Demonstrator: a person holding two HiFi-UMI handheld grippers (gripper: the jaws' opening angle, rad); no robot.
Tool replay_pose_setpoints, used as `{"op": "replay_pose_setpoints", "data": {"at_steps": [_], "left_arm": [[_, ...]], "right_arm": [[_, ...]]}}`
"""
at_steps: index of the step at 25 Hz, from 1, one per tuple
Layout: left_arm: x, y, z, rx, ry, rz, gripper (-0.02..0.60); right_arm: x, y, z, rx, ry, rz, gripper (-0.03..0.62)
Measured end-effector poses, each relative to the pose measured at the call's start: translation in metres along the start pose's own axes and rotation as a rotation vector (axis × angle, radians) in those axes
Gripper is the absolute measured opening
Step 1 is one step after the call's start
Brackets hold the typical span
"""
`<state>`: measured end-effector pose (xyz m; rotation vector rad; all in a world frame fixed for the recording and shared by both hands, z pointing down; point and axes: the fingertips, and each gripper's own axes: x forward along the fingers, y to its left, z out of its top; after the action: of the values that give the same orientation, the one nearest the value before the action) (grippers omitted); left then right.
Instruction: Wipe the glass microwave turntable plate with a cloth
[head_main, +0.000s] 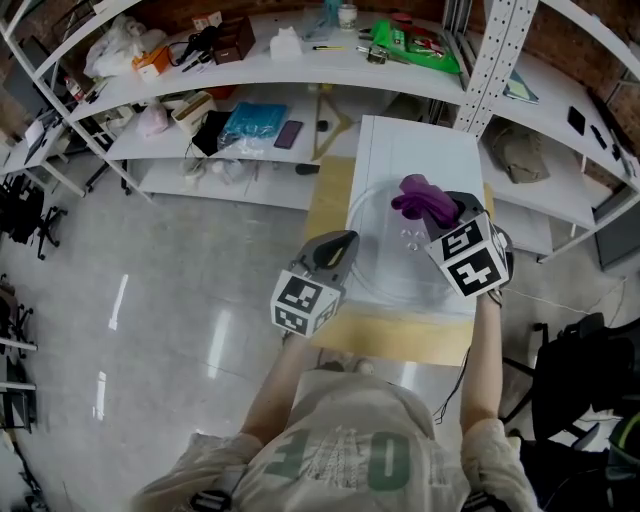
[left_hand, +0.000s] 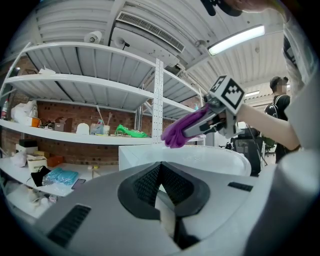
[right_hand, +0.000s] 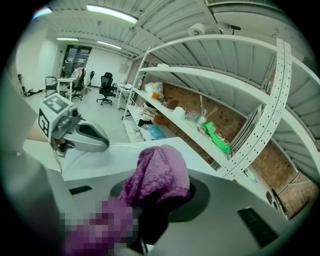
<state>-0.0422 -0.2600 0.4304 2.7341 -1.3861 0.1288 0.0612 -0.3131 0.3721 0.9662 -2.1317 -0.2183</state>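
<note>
My right tongs (head_main: 452, 215) are pinching the purple cloth (head_main: 424, 197) just over the glass plate (head_main: 380, 272), ready for wiping; my left tongs (head_main: 343, 243), pressed together, are waiting beside its rim, perhaps for steadying it.

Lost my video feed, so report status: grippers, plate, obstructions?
Left gripper shut on glass plate rim. Right gripper shut on purple cloth, over the plate. Nothing blocking the plate.

I stretch both arms out ahead of me. My left gripper (head_main: 338, 243) points forward, its jaws together with nothing between them. My right gripper (head_main: 447, 212) sits just beside it, jaws clamped on a purple cloth (head_main: 420, 195).
</note>
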Motion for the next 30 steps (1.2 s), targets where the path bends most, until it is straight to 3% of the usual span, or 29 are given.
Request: {"op": "replay_pose_setpoints", "data": {"at_steps": [5,11,30], "left_arm": [[-0.001,-0.001,0.001,-0.003,-0.007,-0.004,0.002],[-0.001,-0.001,0.000,0.008,0.008,0.000,0.002],[-0.003,0.001,0.000,0.007,0.011,0.005,0.002]], "right_arm": [[0.031,-0.017,-0.002,-0.007,0.043,-0.043,0.058],[0.040,-0.006,-0.009,-0.035,0.068,-0.020,0.058],[-0.046,0.092,-0.040,-0.069,0.086,0.085,0.058]]}}
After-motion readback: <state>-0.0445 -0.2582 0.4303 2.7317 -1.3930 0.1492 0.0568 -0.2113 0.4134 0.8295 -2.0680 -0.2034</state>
